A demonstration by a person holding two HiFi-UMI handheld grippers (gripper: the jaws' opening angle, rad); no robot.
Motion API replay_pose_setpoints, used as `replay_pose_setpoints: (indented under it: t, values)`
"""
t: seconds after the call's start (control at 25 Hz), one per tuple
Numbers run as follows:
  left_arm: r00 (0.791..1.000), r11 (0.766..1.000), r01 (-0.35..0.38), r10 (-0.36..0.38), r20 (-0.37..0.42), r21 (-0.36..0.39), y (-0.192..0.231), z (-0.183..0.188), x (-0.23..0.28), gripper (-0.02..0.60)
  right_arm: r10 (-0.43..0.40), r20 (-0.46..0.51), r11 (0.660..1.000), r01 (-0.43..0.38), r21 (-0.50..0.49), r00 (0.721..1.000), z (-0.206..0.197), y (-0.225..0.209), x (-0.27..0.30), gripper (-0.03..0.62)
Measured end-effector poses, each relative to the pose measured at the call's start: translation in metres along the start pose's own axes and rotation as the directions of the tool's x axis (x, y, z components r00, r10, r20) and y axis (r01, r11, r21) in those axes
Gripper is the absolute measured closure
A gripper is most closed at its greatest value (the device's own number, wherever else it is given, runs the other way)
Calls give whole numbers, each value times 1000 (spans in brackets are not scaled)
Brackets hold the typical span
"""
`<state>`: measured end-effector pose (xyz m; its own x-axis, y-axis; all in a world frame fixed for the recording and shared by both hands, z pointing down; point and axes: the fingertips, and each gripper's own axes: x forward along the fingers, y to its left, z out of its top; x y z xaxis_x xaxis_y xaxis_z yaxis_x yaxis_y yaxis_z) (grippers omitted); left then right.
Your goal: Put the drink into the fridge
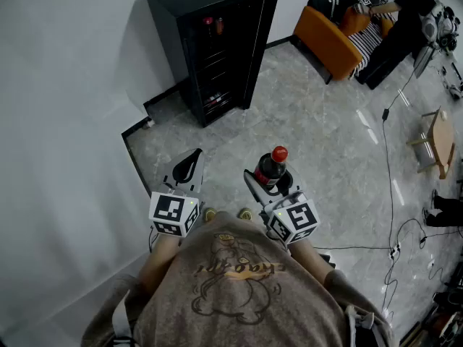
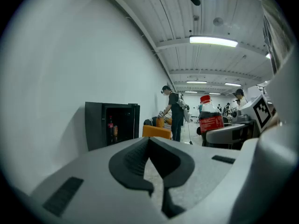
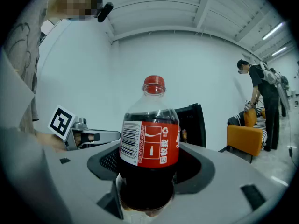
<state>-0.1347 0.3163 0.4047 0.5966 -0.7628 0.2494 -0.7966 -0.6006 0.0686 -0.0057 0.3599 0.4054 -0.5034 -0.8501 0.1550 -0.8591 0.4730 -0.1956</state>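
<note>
A cola bottle (image 1: 273,167) with a red cap and red label stands upright between the jaws of my right gripper (image 1: 269,183), which is shut on its lower body. In the right gripper view the bottle (image 3: 150,143) fills the middle, with the pads pressing on both sides. My left gripper (image 1: 189,157) is held level beside it, shut and empty; its dark pads (image 2: 140,160) meet. The black fridge (image 1: 217,49) stands against the white wall ahead with its door open, a few drinks on its shelves. The left gripper view shows the fridge (image 2: 112,125) and the bottle (image 2: 210,120).
An orange sofa (image 1: 329,42) stands at the back right, with a person (image 1: 405,16) bent over it. A small wooden table (image 1: 438,139) is at the right, and cables (image 1: 387,165) run across the marble floor. White wall on the left.
</note>
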Motion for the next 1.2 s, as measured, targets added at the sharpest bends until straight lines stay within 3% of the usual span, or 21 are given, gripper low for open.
replay_pose_setpoints:
  t: [0.96,1.2]
  values:
    - [993,993,116,-116,10,12,5,6,11,578,-34,16,999,34,-35,999,12,11,10,279]
    - [989,989,145,-145,-8,5,13,-10,32,578,-21,15,999,21,-39,1000,4,-1,37,279]
